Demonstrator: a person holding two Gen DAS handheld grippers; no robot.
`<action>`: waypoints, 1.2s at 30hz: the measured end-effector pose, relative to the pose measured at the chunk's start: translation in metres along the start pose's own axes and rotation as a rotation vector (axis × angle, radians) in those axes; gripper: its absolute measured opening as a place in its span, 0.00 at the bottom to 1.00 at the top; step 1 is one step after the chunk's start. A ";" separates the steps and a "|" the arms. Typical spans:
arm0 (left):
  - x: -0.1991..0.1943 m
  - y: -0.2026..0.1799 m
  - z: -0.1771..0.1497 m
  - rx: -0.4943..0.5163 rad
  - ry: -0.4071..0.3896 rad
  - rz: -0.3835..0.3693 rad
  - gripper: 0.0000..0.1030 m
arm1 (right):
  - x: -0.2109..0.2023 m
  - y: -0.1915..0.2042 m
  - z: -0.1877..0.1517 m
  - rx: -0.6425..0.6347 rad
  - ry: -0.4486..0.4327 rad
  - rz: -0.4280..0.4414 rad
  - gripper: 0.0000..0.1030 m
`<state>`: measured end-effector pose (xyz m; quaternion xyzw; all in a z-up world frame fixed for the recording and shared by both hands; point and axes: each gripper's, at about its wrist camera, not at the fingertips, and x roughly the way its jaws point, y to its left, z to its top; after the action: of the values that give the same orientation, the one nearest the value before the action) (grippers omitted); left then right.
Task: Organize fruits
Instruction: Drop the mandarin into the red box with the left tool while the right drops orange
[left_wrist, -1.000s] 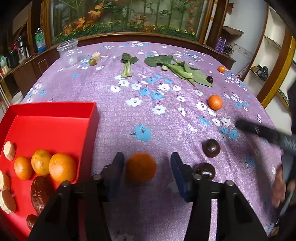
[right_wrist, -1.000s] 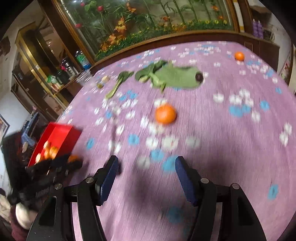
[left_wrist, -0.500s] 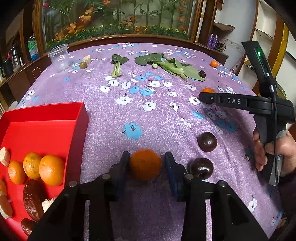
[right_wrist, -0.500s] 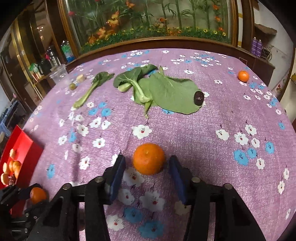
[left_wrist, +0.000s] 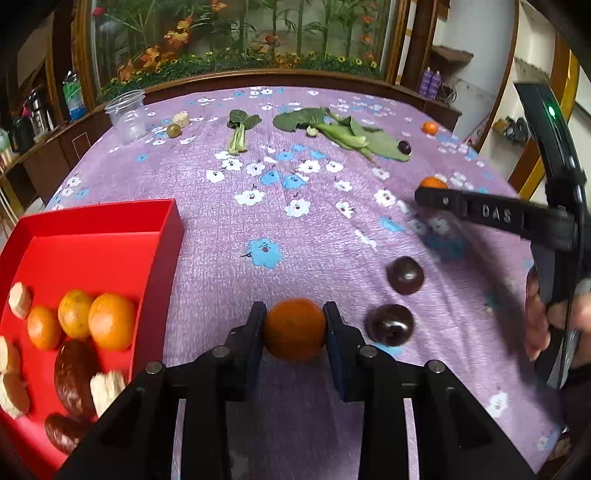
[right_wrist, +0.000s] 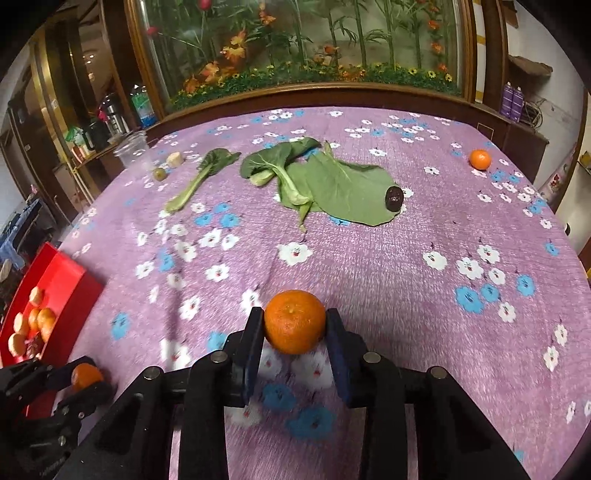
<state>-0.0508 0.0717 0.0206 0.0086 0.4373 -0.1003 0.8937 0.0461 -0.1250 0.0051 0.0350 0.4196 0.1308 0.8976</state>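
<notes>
While the left gripper (left_wrist: 294, 328) clamps a mandarin (left_wrist: 294, 329) beside the red tray (left_wrist: 162, 236), the right gripper (right_wrist: 294, 325) pinches another mandarin (right_wrist: 294, 320).

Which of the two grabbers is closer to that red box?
Left. The left gripper, shut on an orange, sits just right of the red box. The right gripper, holding another orange, is far across the cloth from it.
</notes>
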 end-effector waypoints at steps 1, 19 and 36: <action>-0.005 0.000 -0.001 -0.007 -0.007 -0.002 0.29 | -0.005 0.002 -0.002 -0.003 -0.003 0.005 0.34; -0.122 0.056 -0.023 -0.198 -0.217 0.042 0.29 | -0.087 0.077 -0.035 -0.089 -0.071 0.164 0.35; -0.138 0.148 -0.058 -0.369 -0.235 0.221 0.29 | -0.081 0.199 -0.042 -0.260 -0.020 0.305 0.35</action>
<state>-0.1509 0.2465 0.0824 -0.1189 0.3374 0.0792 0.9304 -0.0765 0.0437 0.0726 -0.0168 0.3802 0.3180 0.8683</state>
